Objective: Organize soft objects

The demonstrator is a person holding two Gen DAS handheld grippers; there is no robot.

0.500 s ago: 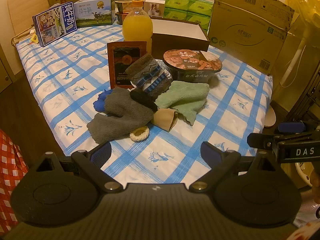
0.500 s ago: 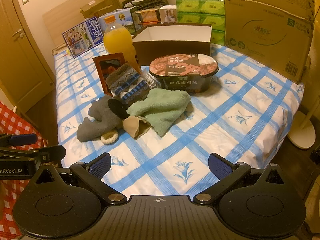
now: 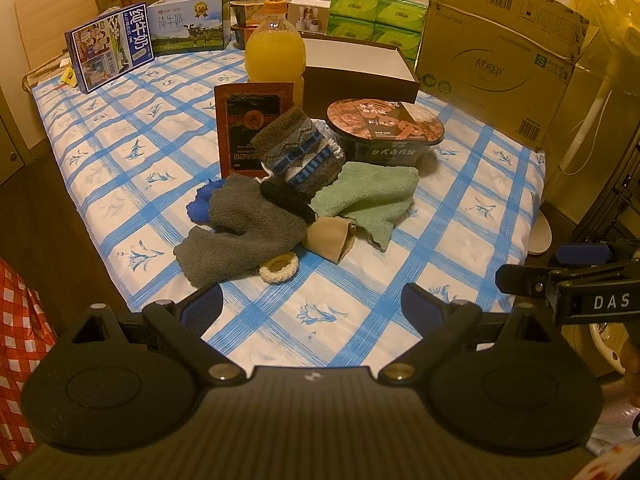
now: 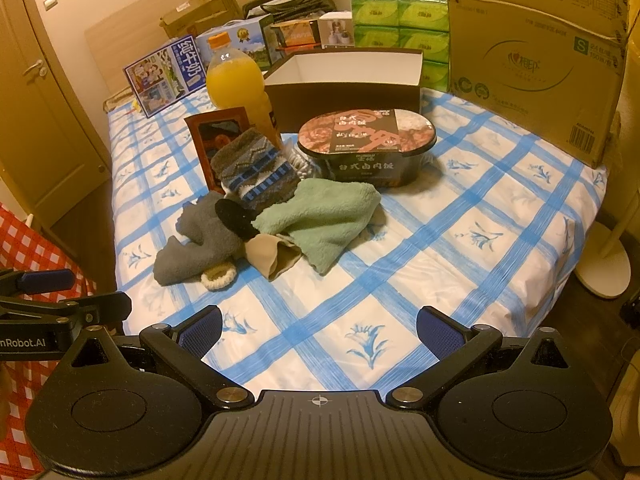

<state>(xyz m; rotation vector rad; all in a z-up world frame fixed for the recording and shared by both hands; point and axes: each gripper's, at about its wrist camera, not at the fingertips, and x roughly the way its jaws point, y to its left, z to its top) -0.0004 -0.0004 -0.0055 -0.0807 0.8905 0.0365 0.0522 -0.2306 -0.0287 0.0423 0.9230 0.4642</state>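
On the table (image 3: 460, 216): one heap of soft things lies near the middle of the blue-checked cloth, in front of one orange juice bottle (image 3: 274, 56) and one sealed meal bowl (image 3: 384, 128).
Heap count: one grey towel (image 3: 240, 236), one green cloth (image 3: 368, 196), one patterned sock (image 3: 298, 152), one black piece (image 3: 286, 200), one beige piece (image 3: 330, 236), one cream scrunchie (image 3: 279, 268), one blue piece (image 3: 199, 208), all touching or overlapping.
Open box (image 4: 348, 80): one, behind the bowl.
Left gripper (image 3: 312, 306): jaws spread wide, nothing between them, short of the heap.
Right gripper (image 4: 318, 328): jaws spread wide, holding nothing, over bare cloth.
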